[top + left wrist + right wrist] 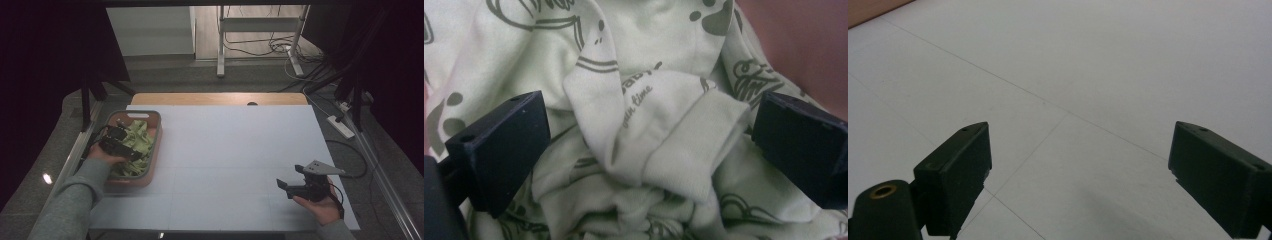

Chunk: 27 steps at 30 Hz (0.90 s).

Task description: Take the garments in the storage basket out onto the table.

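Left gripper (644, 150) wide open, down in the pink plastic basket (156, 131) at the table's left edge, jaws straddling a ribbed cuff of the pale green printed cotton garment (659, 120). Judgement: push lower, close on the thick folded cuff, not a loose layer, then lift straight. Right gripper (1078, 185) wide open, empty, over the white tabletop (1098, 60).
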### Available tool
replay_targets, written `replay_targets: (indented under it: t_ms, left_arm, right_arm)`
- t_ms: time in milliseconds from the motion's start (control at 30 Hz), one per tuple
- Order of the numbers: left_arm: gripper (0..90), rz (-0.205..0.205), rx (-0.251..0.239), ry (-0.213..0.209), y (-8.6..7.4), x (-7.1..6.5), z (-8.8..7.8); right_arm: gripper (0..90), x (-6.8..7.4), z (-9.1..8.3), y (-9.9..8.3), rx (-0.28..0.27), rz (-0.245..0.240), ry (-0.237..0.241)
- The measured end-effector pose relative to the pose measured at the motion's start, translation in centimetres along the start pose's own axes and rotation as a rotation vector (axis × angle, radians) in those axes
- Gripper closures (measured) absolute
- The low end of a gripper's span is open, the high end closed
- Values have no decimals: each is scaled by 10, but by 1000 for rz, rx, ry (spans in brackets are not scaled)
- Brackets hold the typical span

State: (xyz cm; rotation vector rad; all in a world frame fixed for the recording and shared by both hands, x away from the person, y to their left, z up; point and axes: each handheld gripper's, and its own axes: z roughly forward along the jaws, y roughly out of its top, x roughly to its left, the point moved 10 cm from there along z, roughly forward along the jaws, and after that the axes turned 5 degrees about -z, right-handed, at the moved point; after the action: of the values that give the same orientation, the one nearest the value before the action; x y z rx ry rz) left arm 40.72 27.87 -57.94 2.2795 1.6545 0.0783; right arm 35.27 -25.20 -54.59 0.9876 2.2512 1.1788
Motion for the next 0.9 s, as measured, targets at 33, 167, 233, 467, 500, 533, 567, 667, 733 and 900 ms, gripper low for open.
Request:
replay_targets:
  t_ms: [33,167,233,467,500,533,567,667,733,900]
  left_arm:
    - [22,2,7,5,0,1,1]
    - [12,0,25,5,2,1,6]
    - [1,-1,39,10,2,1,10]
    - [1,7,97,28,1,3,24]
    - [1,7,106,35,0,3,26]
    - [1,10,115,45,0,3,28]
    - [1,13,123,52,0,3,30]
    - [0,25,138,74,1,4,35]
    - [0,27,140,78,1,4,35]
    - [0,32,143,99,1,3,37]
  right_arm:
    - [110,0,0,0,0,0,0]
    - [110,0,0,0,1,1,0]
    - [110,0,1,-1,2,0,0]
    - [110,-1,0,-1,3,1,-2]
    - [110,-1,0,-1,3,0,-2]
    - [110,-1,0,-1,4,0,-3]
    - [110,-1,0,-1,4,0,-3]
    - [110,-1,1,-1,4,1,-2]
    - [110,-1,1,-1,5,1,-3]
    - [110,-1,1,-2,7,-1,-3]
